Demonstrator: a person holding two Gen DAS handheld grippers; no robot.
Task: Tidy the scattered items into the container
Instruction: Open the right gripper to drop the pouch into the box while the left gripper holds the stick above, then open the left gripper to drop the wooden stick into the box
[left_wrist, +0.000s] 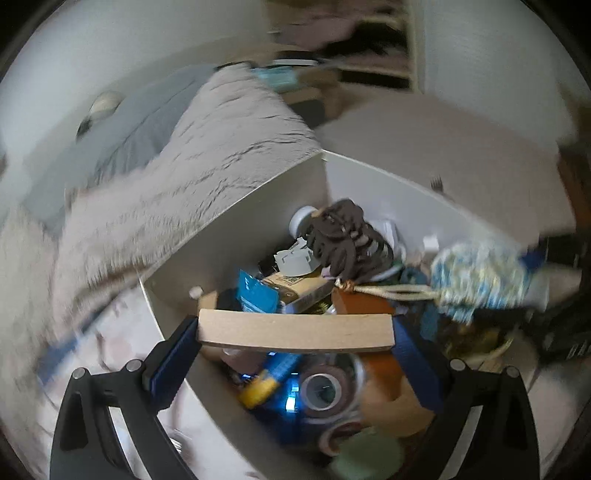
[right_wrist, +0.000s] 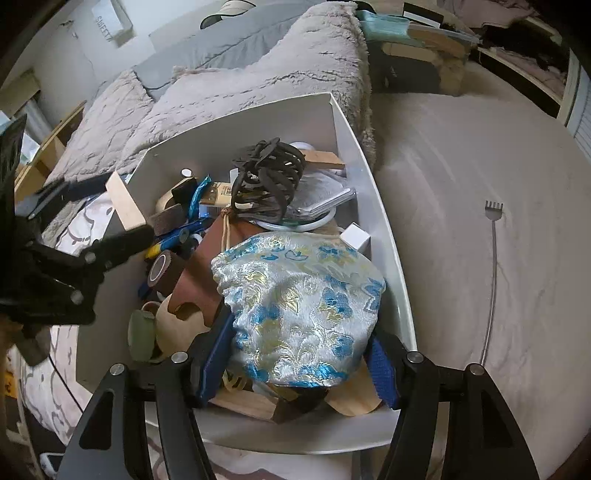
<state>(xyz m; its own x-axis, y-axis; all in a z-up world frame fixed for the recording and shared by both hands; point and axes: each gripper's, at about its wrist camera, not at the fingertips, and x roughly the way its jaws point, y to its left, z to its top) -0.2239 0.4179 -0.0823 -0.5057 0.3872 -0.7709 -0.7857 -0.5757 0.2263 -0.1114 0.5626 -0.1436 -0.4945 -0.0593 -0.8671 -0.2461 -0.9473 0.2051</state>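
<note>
A white container (right_wrist: 343, 122), already heaped with small household items, is seen on a bed beside a grey fur throw (right_wrist: 258, 74), with both hand-held grippers poised above it. The right gripper (right_wrist: 299, 365) is held with its jaws partly apart, the blue pads standing either side of a blue-and-gold brocade pouch (right_wrist: 295, 302) that lies on top of the pile at the near end of the box; the pouch appears released rather than pinched. The left gripper (left_wrist: 295, 328) is clamped on a pale wooden block (left_wrist: 295, 330), gripped end to end across its length and hovering over the near rim of the container. The block is judged stiff, light and smooth-faced, so a hold on its ends is sound but could slip if slackened early; the pouch is soft and slumps, best taken by its gathered neck. A dark claw hair clip (right_wrist: 267, 181) is perched at the top of the heap and could be dislodged. Little free room is left inside; the open gaps are along the left wall. Outside, a metal back scratcher (right_wrist: 493, 258) is left lying on the sheet to the right, well apart from the box, thin and flat against the fabric.
</note>
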